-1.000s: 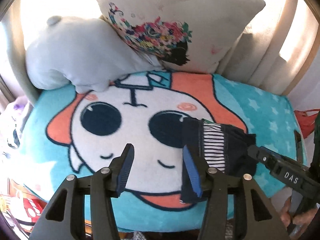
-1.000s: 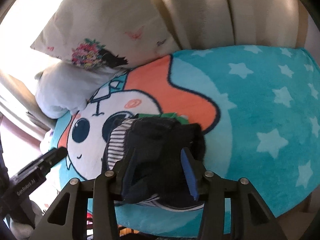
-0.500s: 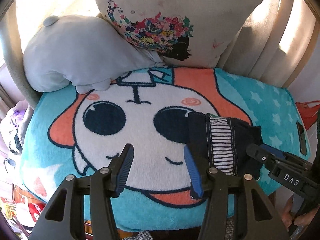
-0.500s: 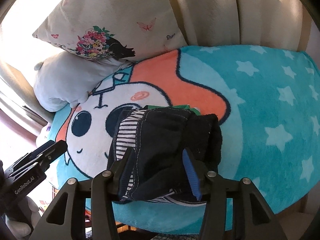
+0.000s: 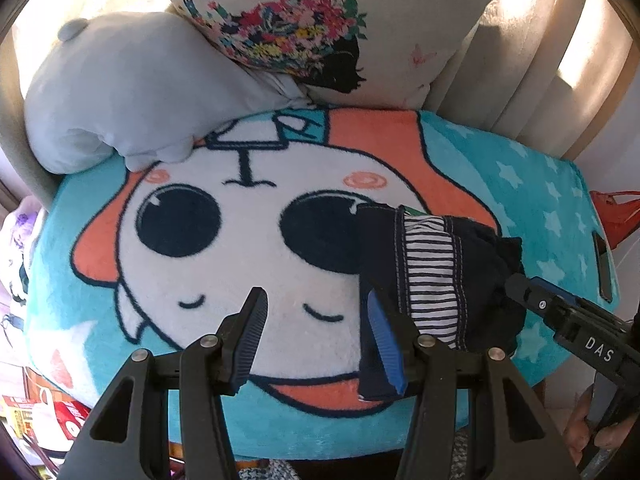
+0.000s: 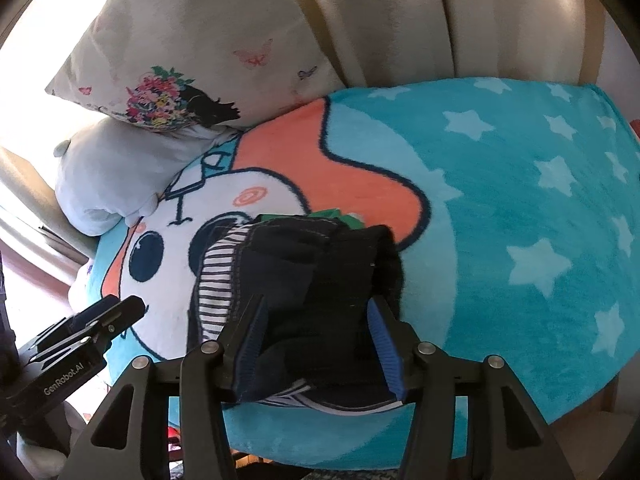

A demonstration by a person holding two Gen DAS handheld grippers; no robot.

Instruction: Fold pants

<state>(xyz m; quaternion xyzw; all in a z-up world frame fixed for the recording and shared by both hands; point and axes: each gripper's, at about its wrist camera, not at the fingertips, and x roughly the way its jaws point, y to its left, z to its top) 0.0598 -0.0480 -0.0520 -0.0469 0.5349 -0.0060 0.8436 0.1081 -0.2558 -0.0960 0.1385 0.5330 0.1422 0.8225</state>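
The pants (image 5: 436, 280) are dark navy with a striped lining, folded into a small bundle on a blue cartoon-face cushion (image 5: 200, 280). They also show in the right wrist view (image 6: 304, 284). My left gripper (image 5: 316, 340) is open and empty, just left of the bundle, its right finger beside the bundle's near left edge. My right gripper (image 6: 316, 340) is open, its fingers on either side of the bundle's near end; whether they touch the cloth is unclear. The right gripper's tip (image 5: 532, 292) shows at the bundle's right side.
A pale blue plush pillow (image 5: 120, 92) and a floral print pillow (image 5: 340, 20) lean at the cushion's back. Beige chair-back slats (image 6: 420, 20) rise behind. The starred blue part of the cushion (image 6: 520, 208) lies right of the pants. Clutter (image 5: 24, 412) sits below left.
Both grippers have drawn back slightly and stayed open. The folded bundle lies in the same place on the cushion.
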